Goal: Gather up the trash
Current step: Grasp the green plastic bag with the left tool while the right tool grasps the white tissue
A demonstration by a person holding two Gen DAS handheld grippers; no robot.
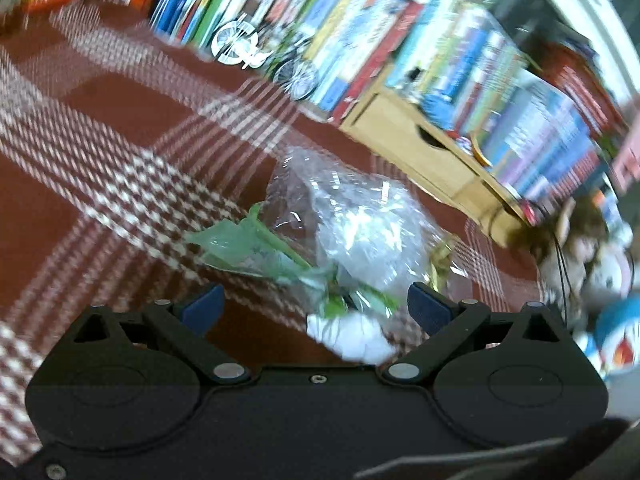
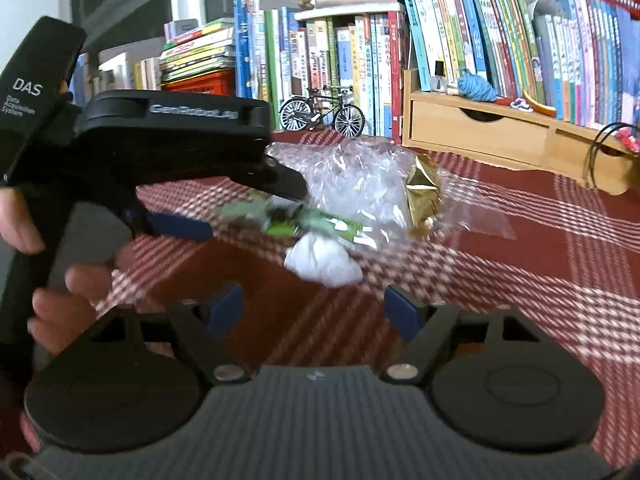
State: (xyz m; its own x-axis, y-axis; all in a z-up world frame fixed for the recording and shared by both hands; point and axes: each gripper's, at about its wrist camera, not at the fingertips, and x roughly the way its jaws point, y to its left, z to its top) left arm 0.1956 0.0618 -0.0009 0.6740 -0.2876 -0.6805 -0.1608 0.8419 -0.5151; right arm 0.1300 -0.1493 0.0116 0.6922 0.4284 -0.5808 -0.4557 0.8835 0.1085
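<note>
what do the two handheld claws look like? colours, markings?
Both black plastic with dark-blue finger pads. The left claw has a pistol-style handle, white "DAS Data Acquisition System" lettering on its rear block and a silver logo along the top. The right claw has a ribbed grey centre panel, round black housings and silver pivot bolts.

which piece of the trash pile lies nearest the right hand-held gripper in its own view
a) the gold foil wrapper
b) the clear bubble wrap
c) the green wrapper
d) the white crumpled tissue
d: in the right wrist view the white crumpled tissue sits at the front edge of the pile on the red checked cloth, with the green wrapper, gold foil wrapper and clear bubble wrap behind it.
</note>
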